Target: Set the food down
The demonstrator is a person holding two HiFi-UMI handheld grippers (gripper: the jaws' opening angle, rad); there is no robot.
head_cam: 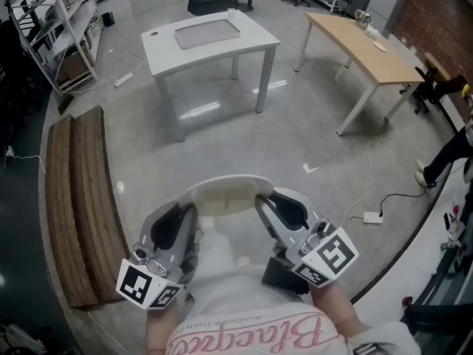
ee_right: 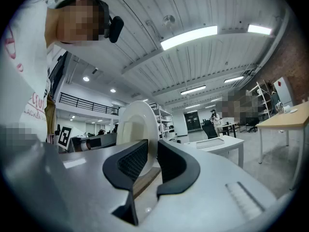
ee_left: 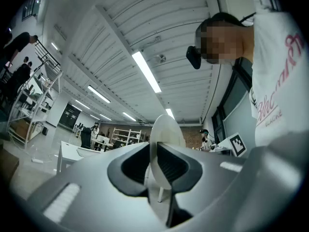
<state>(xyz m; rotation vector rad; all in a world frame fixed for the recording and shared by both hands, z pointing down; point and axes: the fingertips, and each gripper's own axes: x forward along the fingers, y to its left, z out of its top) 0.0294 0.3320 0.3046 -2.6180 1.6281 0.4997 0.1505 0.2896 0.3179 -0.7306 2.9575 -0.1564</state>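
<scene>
A white round plate point(head_cam: 228, 196) hangs in front of my body, well above the floor, held by its rim from both sides. Its top looks pale cream; I cannot make out any food on it. My left gripper point(head_cam: 191, 211) is shut on the plate's left rim, my right gripper point(head_cam: 261, 200) on its right rim. In the left gripper view the plate point(ee_left: 167, 132) stands edge-on between the dark pads of the left gripper point(ee_left: 155, 162). The right gripper view shows the plate point(ee_right: 136, 123) pinched the same way by the right gripper point(ee_right: 153, 159).
A white table point(head_cam: 244, 39) carrying a grey tray point(head_cam: 208, 32) stands ahead across the grey floor. A wooden table point(head_cam: 366, 46) is at the far right, a wooden bench point(head_cam: 77, 198) at my left, shelves point(head_cam: 59, 28) behind it. A power strip point(head_cam: 372, 217) and cable lie at the right.
</scene>
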